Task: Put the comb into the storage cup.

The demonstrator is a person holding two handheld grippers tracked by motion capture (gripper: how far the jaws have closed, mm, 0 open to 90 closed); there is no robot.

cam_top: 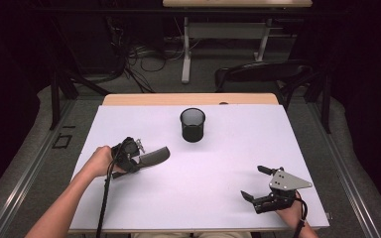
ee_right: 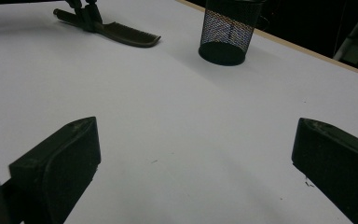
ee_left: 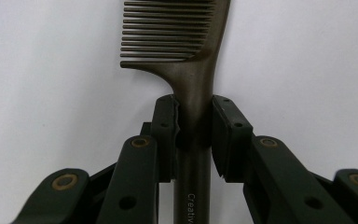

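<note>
Left gripper view: I find the left gripper (ee_left: 193, 135) clamped on the handle of a dark brown plastic comb (ee_left: 186, 51), both pads pressed to the shaft just below the teeth, which run to the top centre of the frame. In the high view the same comb (cam_top: 155, 156) lies left of centre, flat on the table and pointing right. The right gripper (cam_top: 258, 184) rests at lower right, jaws spread wide with nothing between them.

My judgement: the step is lifting the comb for the black wire-mesh cup (cam_top: 192, 125) at upper centre. I would keep the grip square on the handle, raise it level, then tip the teeth down over the rim.

The white tabletop (cam_top: 218, 188) is clean, with a wooden edge at the far side. Beyond it stand a dark chair, desk legs and loose cables on grey carpet.
</note>
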